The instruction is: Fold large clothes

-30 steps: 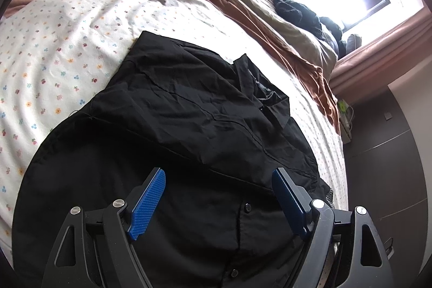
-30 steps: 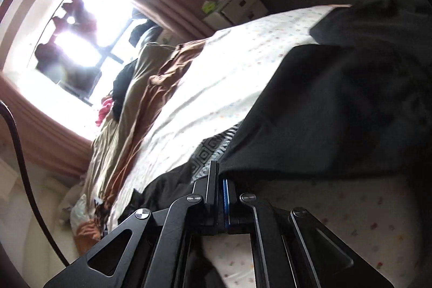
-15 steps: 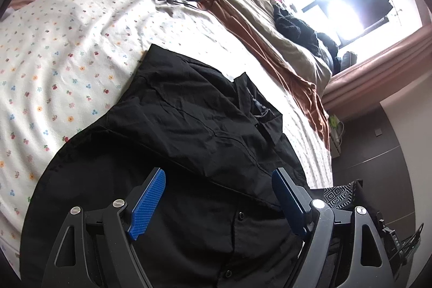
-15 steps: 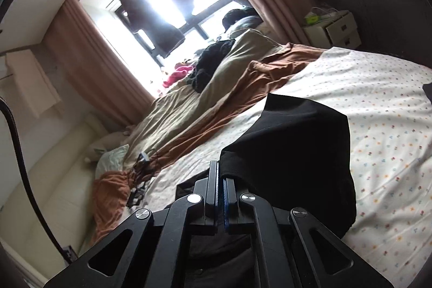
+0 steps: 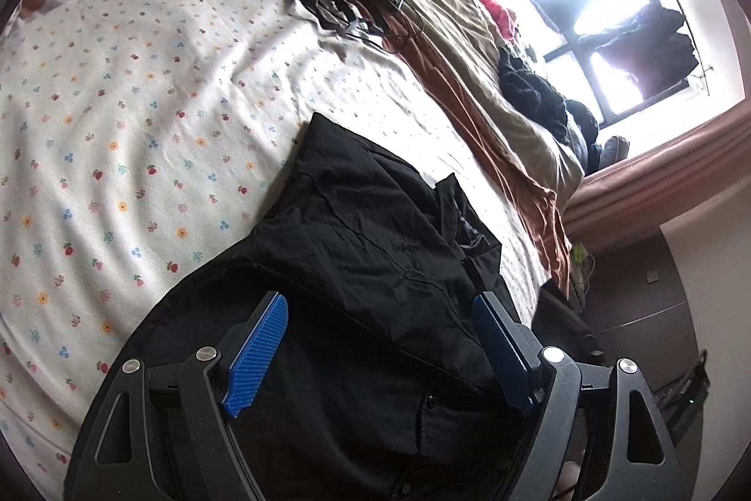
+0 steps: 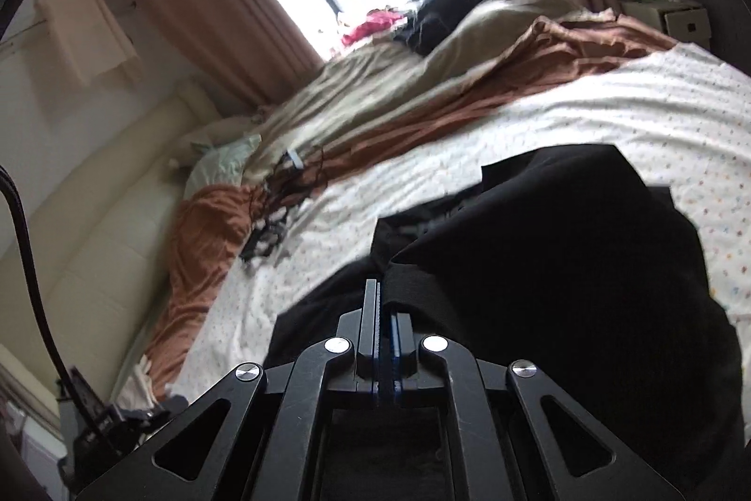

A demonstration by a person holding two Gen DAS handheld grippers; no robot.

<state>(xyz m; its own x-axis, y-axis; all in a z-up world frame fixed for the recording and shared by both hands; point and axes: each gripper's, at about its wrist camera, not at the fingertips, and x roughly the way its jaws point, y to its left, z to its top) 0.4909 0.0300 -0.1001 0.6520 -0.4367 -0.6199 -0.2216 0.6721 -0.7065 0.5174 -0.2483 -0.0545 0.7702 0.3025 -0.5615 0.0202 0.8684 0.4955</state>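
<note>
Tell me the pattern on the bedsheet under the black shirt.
The bedsheet is cream with small scattered flowers and fruits; clearest in the left wrist view.

The shirt lies on the bed sheet. Behind it, a blanket runs along the sheet's far edge, with a tangle of cables on the boundary between them. A clothes pile sits on the bedding beyond, beneath the window. A pillow lies by the headboard.
</note>
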